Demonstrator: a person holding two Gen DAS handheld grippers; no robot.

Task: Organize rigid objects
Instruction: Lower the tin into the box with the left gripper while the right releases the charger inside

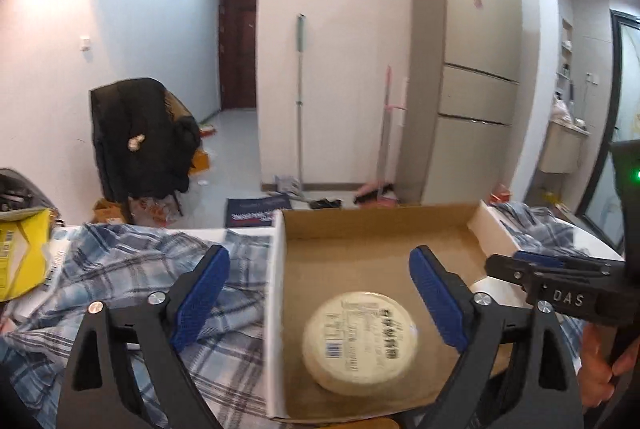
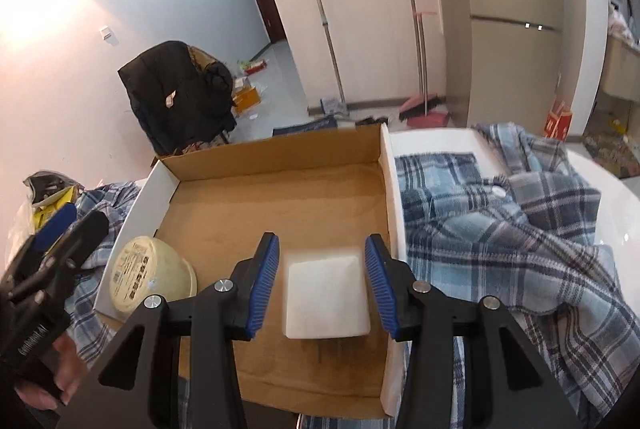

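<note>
**Mia:** Where is the round tub (image 1: 361, 341)?

**Ben:** It sits in the box (image 1: 376, 253), near the left wall. The tub is pale, smooth and round, with a label on top. It leans a bit.

**Mia:** What is the box like?

**Ben:** It is flat brown card inside, with low walls that are white outside. Most of its floor is bare, so there is lots of room at the back.

**Mia:** What do the left fingers (image 1: 320, 299) do?

**Ben:** They stand wide apart above the tub and touch nothing. One blue pad is over the shirt (image 1: 132, 269), outside the box wall.

**Mia:** And the right fingers (image 2: 323, 285)?

**Ben:** They are narrower. A white block (image 2: 325, 299) sits between the ribbed blue pads. It is smooth with round corners. I see a small gap on each side, so I cannot tell if they squeeze it. The block is near the right wall.

**Mia:** What is around the box?

**Ben:** A soft, crumpled blue check shirt on the white counter (image 2: 612, 189).
</note>
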